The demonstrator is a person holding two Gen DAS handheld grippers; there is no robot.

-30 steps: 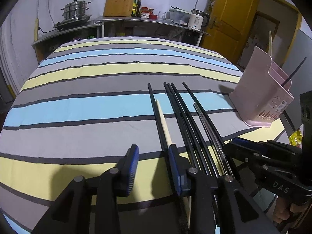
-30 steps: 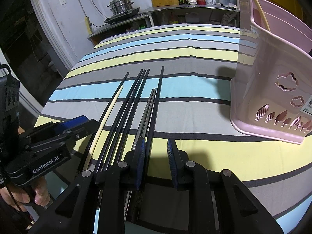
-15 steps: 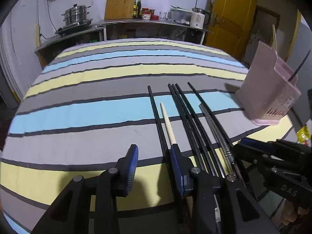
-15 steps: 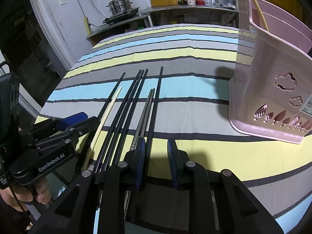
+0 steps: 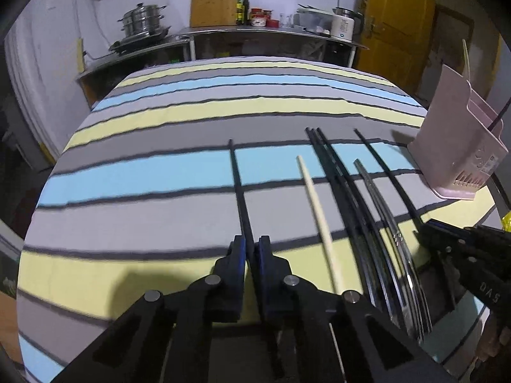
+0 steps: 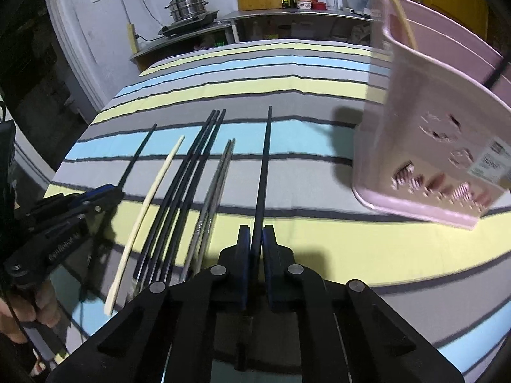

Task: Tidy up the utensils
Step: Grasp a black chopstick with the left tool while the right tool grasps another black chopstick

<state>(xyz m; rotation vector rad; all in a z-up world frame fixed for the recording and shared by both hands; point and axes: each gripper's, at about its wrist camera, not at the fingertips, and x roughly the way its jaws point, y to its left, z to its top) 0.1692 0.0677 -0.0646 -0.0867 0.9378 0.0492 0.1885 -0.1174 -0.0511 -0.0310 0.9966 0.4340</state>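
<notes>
My left gripper (image 5: 251, 250) is clamped on one black chopstick (image 5: 238, 188), and my right gripper (image 6: 256, 245) pinches another black chopstick (image 6: 263, 166). Between them on the striped tablecloth (image 5: 159, 175) lie a pale chopstick (image 5: 316, 207), a bundle of black chopsticks (image 6: 188, 172) and a metal pair (image 6: 217, 182). The pink utensil holder (image 6: 424, 146) stands near my right side (a pale stick, and what may be a dark one, lean inside). Beyond the table, a steel counter (image 5: 255, 32) carries a steamer pot (image 5: 142, 20), a wooden board (image 5: 214, 0), bottles and a kettle, beside a yellow door (image 5: 392, 22).
</notes>
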